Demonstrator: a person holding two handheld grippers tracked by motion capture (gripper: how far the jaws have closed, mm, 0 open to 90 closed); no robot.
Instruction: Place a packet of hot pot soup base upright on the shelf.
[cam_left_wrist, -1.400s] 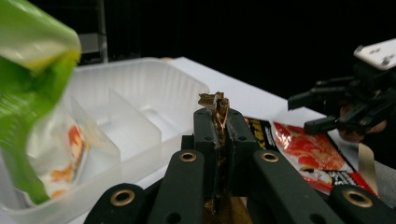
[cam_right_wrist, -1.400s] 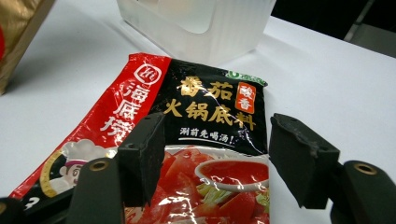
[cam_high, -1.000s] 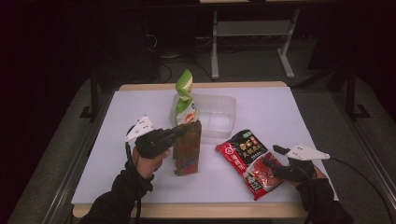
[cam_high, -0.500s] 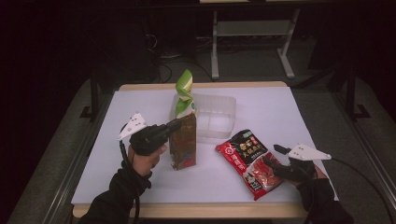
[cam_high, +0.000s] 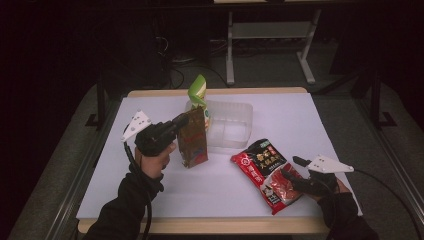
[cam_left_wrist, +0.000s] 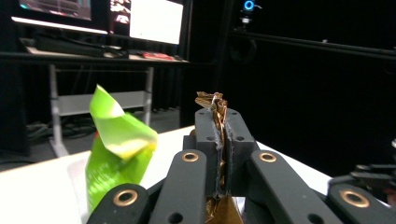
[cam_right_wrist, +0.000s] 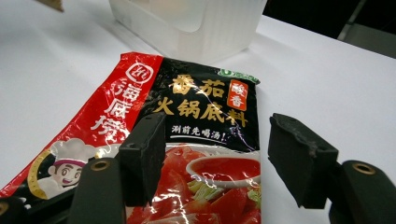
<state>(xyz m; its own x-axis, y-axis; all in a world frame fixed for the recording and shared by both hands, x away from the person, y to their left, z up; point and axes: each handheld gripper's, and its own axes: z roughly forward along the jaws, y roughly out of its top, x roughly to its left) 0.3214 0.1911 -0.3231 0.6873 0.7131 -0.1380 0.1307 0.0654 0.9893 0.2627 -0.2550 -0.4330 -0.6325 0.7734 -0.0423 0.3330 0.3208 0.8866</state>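
A brown foil bag (cam_high: 192, 142) hangs upright left of centre, with my left gripper (cam_high: 182, 120) shut on its crimped top edge (cam_left_wrist: 217, 105). Behind the brown bag, a green bag (cam_high: 198, 92) stands at the left end of a clear plastic tub (cam_high: 235, 125); the same green bag (cam_left_wrist: 116, 149) is at the left in the left gripper view. A red and black sauce packet (cam_high: 267, 172) lies flat at the front right. My right gripper (cam_high: 293, 168) rests at the packet's right edge. Its jaws stand open over the packet (cam_right_wrist: 196, 107).
The white table top (cam_high: 300, 120) ends in a wooden front edge (cam_high: 215, 225). The clear tub (cam_right_wrist: 196, 23) stands just beyond the packet. Dark floor, a metal desk frame (cam_high: 270, 35) and cables lie behind the table.
My left gripper has lifted the brown bag and carried it slightly left and back, toward the green bag. The right gripper and the packet have not moved.
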